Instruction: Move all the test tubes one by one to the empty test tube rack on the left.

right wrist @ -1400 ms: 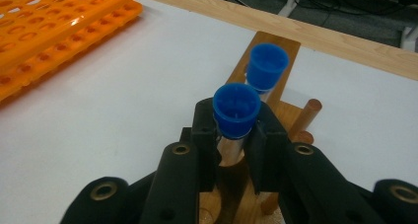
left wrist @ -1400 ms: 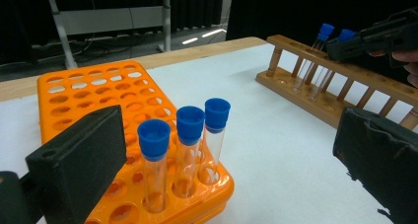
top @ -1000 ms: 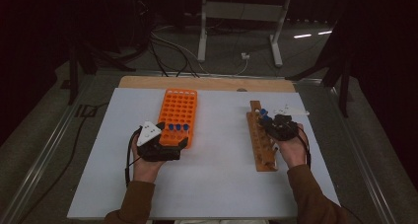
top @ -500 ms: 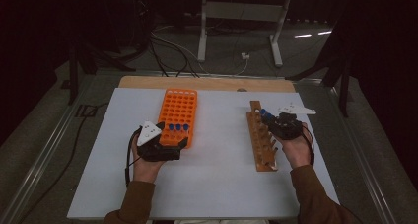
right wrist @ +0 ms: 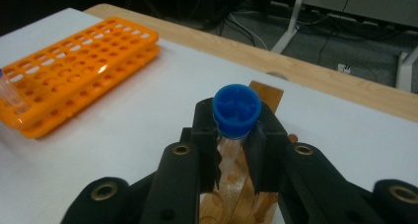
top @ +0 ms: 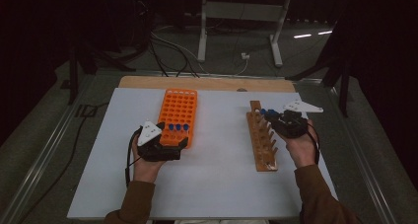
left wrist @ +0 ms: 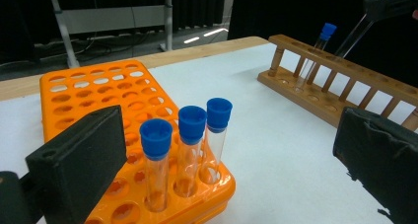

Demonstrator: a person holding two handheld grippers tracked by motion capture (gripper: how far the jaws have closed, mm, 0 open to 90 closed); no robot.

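- The right tongs (right wrist: 235, 150) are closed on a blue-capped test tube (right wrist: 236, 110), gripped just under its cap; it is held above the far end of the wooden test-tube rack (top: 261, 137), at about 2 o'clock on the desk (top: 217, 184).
- One further capped tube (left wrist: 318, 49) is seen standing in that wooden rack, at its far end.
- The left tongs (left wrist: 236, 150) are spread wide and hold nothing; they are set at the near end of the orange tube rack (top: 178, 113), at about 10 o'clock.
- Three blue-capped tubes (left wrist: 190, 145) are stood in the nearest row of the orange rack, between the open jaws.
- The tubes are judged light, stiff, smooth and breakable if of glass; the material cannot be told.
- A hold just below the cap is advised, with gentle pressure and the tube kept upright when lowered into a hole.
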